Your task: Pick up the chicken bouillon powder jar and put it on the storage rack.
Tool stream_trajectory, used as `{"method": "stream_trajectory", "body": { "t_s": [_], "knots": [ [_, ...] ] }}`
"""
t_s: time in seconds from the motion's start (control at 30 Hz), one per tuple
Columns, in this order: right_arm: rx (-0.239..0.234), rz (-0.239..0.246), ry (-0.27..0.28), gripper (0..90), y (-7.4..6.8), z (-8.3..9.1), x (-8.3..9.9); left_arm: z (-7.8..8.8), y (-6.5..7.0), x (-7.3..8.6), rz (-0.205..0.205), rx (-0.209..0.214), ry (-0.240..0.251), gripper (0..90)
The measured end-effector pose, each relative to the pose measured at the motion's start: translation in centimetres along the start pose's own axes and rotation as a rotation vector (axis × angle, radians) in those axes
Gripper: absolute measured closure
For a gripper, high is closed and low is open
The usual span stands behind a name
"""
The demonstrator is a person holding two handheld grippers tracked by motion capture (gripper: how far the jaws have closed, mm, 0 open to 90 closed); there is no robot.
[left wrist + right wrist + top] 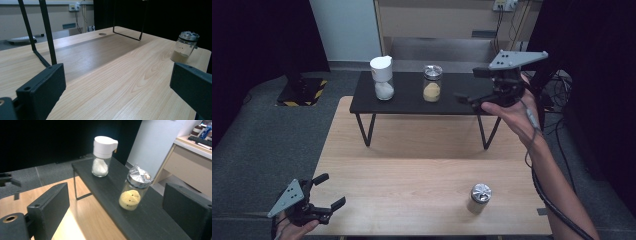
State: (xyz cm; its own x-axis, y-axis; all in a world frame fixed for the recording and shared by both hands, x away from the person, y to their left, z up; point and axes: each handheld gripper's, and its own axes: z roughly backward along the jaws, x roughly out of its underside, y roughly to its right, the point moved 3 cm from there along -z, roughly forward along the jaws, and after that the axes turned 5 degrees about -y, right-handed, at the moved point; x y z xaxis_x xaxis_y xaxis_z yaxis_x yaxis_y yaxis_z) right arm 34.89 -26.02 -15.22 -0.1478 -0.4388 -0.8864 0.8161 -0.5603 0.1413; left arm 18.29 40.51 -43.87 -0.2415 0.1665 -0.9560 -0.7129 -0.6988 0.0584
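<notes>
The left gripper (pixel 328 190) rests at the wooden table's (pixel 412 165) near left corner, jaws spread apart with nothing between them. On the black shelf (pixel 412 102) along the table's far edge stand two jars: a white-capped jar (pixel 382 77) of white grains toward the shelf's left end, and a jar of yellow powder (pixel 432 83) with a silver lid near its middle. The right gripper (pixel 468 98) hovers over the shelf's right end, jaws wide and empty, pointing at the yellow jar, which stands near but apart from them. A third jar (pixel 479 198), silver-lidded, stands near the table's near right corner. Three jars, two grippers.
</notes>
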Motion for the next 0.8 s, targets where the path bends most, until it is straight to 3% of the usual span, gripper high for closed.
{"method": "stream_trajectory", "body": {
  "t_s": [0.4,0.8],
  "knots": [
    [0.017,0.007,0.030,8.1,-2.8,4.0,4.7,0.0,0.0,0.0,-0.002,0.001,-0.001,0.0],
    [0.026,0.017,0.027,7.7,-4.9,5.6,8.1,0.0,0.0,0.0,-0.001,0.001,0.000,0.0]
  ]
}}
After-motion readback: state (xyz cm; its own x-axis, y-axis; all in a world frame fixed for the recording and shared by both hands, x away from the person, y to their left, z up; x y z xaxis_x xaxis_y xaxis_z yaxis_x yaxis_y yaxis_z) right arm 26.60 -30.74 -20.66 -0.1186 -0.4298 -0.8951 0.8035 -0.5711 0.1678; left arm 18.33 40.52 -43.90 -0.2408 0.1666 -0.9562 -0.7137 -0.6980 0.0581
